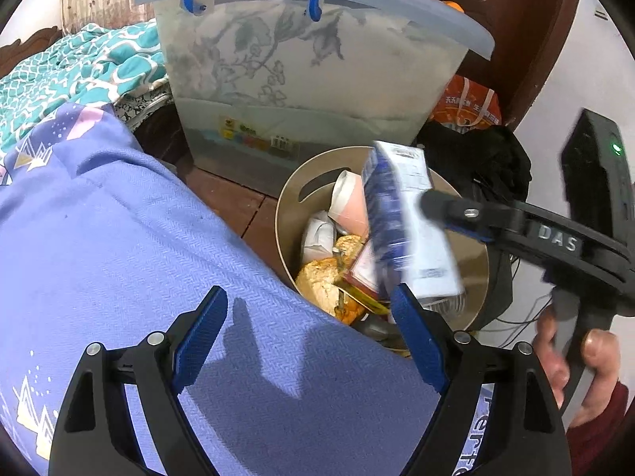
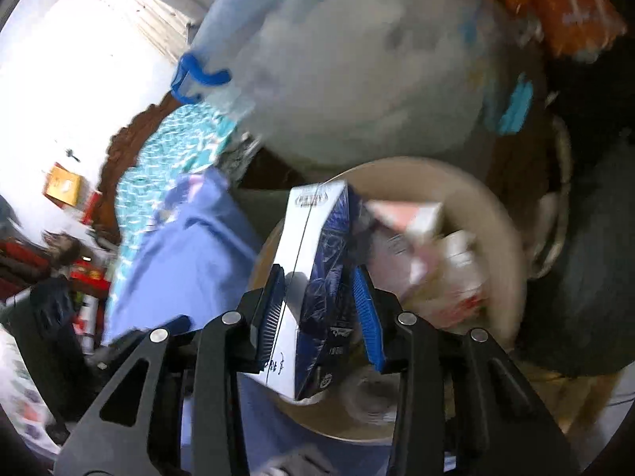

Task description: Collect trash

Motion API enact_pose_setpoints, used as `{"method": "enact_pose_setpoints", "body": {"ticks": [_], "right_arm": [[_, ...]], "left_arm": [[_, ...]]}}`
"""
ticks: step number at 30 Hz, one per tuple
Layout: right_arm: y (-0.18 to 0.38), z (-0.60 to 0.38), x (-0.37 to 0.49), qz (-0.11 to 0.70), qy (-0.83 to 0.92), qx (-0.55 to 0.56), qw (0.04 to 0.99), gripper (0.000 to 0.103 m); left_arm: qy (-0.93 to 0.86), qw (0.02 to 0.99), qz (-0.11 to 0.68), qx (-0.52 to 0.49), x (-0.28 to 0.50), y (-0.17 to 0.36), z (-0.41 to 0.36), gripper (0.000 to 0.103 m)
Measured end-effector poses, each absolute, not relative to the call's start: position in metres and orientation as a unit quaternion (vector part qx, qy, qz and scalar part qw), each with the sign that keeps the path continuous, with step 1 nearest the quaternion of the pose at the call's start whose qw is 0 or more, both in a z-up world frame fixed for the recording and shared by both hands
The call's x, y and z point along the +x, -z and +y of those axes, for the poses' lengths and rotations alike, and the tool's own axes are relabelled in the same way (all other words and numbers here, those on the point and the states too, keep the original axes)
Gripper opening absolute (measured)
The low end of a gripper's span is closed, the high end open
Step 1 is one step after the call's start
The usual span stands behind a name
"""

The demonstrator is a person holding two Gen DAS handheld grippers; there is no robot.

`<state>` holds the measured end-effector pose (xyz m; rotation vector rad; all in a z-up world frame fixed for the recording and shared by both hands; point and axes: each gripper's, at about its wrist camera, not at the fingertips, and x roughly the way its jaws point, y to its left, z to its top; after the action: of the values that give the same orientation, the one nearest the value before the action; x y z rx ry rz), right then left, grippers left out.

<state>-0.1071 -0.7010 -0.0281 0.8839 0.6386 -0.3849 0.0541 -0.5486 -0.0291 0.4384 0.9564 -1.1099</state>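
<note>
Blue-padded fingers (image 2: 274, 313) of the right gripper (image 2: 317, 313) clamp a blue-and-white cardboard carton (image 2: 313, 277), tilted over the round beige bin (image 2: 496, 214). Only the left wrist view shows the person's hand (image 1: 583, 361) on the handle, and the left gripper (image 1: 305, 341) spread wide, empty, above lavender cloth (image 1: 158, 238). Carton edges blur.

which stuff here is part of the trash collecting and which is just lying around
Job: blue and white carton held in the right gripper; beige trash bin with rubbish inside; left gripper, empty.

Lying about: lidded storage box, purple blanket, orange bag.
</note>
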Motion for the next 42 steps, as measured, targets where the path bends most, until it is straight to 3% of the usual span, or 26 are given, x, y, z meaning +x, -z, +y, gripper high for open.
{"method": "enact_pose_setpoints", "body": {"ticks": [3, 7, 21, 23, 26, 29, 33, 42], "right_arm": [[0.034, -0.7, -0.082, 0.31, 0.18, 0.411, 0.838, 0.04], [0.049, -0.703, -0.05, 0.343, 0.183, 0.404, 0.828, 0.051], [0.053, -0.689, -0.048, 0.378, 0.2, 0.359, 0.829, 0.053], [0.054, -0.69, -0.038, 0.393, 0.204, 0.345, 0.827, 0.062], [0.051, -0.686, -0.03, 0.412, 0.206, 0.326, 0.825, 0.064], [0.041, -0.68, -0.04, 0.39, 0.208, 0.33, 0.834, 0.073], [0.018, -0.676, -0.077, 0.325, 0.233, 0.346, 0.849, 0.073], [0.003, -0.636, -0.163, 0.272, 0.262, 0.374, 0.847, 0.073]], "left_arm": [[0.494, 0.728, 0.433, 0.197, 0.059, 0.028, -0.543, 0.08], [0.48, 0.738, 0.439, 0.177, 0.076, 0.023, -0.529, 0.08], [0.481, 0.737, 0.448, 0.157, 0.077, 0.016, -0.506, 0.081], [0.484, 0.738, 0.442, 0.158, 0.071, 0.009, -0.5, 0.081], [0.489, 0.746, 0.422, 0.162, 0.06, -0.005, -0.487, 0.081], [0.491, 0.753, 0.406, 0.164, 0.053, -0.017, -0.472, 0.082], [0.493, 0.754, 0.403, 0.161, 0.046, -0.025, -0.457, 0.083], [0.492, 0.763, 0.38, 0.176, 0.015, -0.032, -0.428, 0.09]]}}
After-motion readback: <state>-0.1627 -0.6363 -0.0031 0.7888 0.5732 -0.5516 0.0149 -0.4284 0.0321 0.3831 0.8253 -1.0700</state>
